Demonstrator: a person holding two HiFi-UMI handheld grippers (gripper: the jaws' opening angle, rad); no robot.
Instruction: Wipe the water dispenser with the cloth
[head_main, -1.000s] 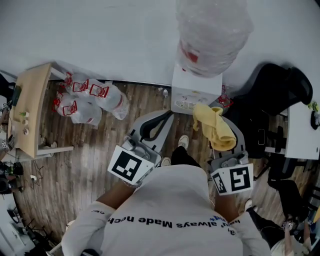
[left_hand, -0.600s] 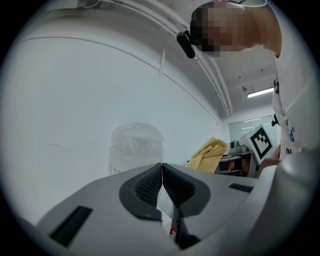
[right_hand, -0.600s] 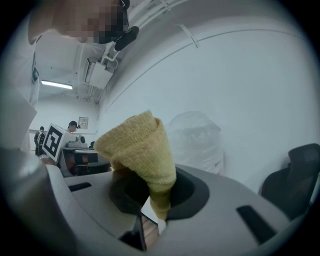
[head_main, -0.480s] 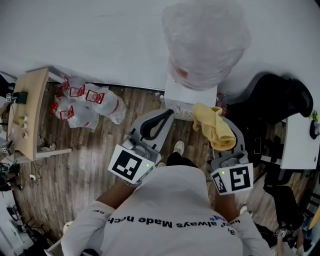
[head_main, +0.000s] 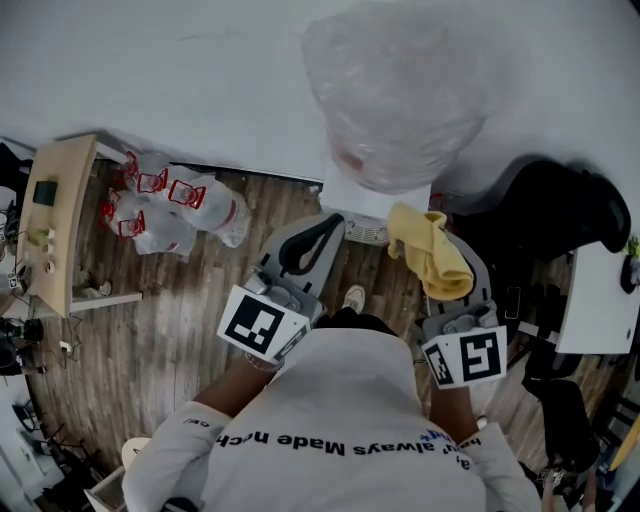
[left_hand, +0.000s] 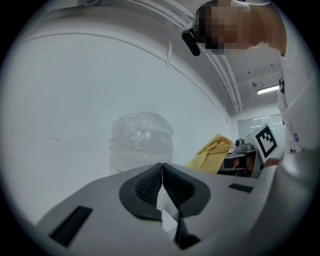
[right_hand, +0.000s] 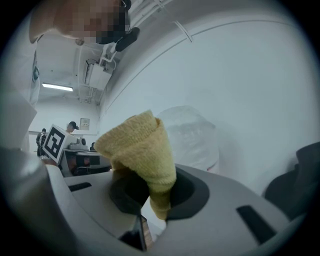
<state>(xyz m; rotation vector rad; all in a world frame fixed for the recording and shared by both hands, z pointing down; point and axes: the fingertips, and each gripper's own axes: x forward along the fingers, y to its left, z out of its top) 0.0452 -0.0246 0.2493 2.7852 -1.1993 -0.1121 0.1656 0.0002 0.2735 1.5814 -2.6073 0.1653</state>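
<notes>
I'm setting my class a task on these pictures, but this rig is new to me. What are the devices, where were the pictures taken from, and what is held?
A person holds a two-jaw gripper in each hand. One picture comes from a camera on the person's head, looking down; the other two cameras ride on the grippers and look along their jaws. The left gripper is shut and empty. The right gripper is shut on a yellow cloth. On the wooden floor stands the water dispenser, bottle on top.
</notes>
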